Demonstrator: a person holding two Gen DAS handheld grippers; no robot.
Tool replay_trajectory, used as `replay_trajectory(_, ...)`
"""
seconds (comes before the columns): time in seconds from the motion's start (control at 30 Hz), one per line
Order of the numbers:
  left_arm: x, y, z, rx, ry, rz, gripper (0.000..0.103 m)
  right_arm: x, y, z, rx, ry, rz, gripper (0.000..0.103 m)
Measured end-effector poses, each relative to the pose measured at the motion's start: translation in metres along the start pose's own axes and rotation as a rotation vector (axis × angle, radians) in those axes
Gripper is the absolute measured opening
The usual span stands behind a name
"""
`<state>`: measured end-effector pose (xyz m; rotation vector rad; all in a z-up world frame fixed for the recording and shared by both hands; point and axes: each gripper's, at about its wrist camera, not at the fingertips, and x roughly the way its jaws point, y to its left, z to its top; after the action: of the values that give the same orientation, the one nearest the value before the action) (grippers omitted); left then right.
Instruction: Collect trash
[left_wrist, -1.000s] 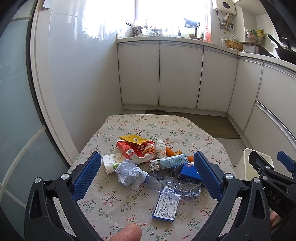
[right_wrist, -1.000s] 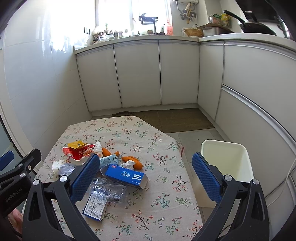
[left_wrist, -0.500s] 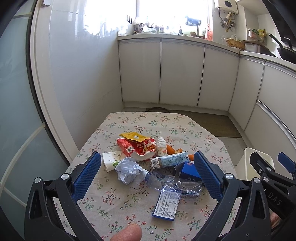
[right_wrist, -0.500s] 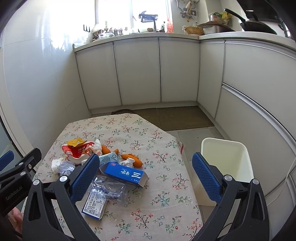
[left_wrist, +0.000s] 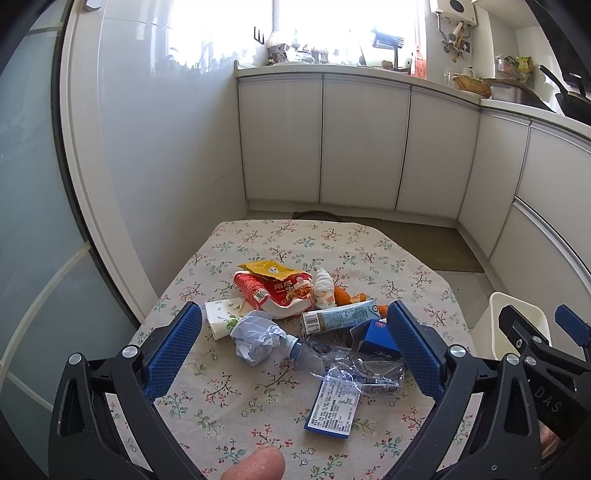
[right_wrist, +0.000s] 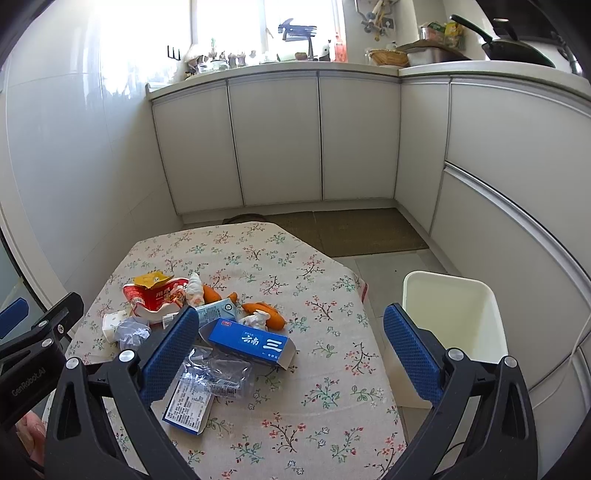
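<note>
A heap of trash lies on the floral table (left_wrist: 295, 243): a red noodle cup (left_wrist: 275, 291), a crumpled grey paper ball (left_wrist: 256, 338), a crushed clear bottle (left_wrist: 332, 363), a blue carton (right_wrist: 249, 343), a flat blue-and-white box (left_wrist: 334, 406) and orange peel (right_wrist: 264, 312). My left gripper (left_wrist: 293, 350) hangs open above the near side of the heap, holding nothing. My right gripper (right_wrist: 290, 349) is open too, over the table's right side. A cream bin (right_wrist: 452, 317) stands on the floor right of the table.
White kitchen cabinets (left_wrist: 364, 144) run along the back and right. A brown mat (right_wrist: 347, 230) lies on the floor beyond the table. A glass door (left_wrist: 33, 221) is at the left. A person's fingertip (left_wrist: 255, 467) shows at the bottom edge.
Both grippers have drawn back and risen slightly, so the trash heap sits a little lower and farther in view. Nothing on the table has moved.
</note>
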<state>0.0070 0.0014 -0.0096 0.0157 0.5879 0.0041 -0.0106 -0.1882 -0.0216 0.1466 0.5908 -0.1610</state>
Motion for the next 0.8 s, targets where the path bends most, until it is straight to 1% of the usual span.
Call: replay_trajectory(0.8,0.0051,0.0023,-0.0023,-0.005,0.018,0.006,0.096,0.0016,0.0036,-0.0043,-0.003,0.013,0.002,0.097)
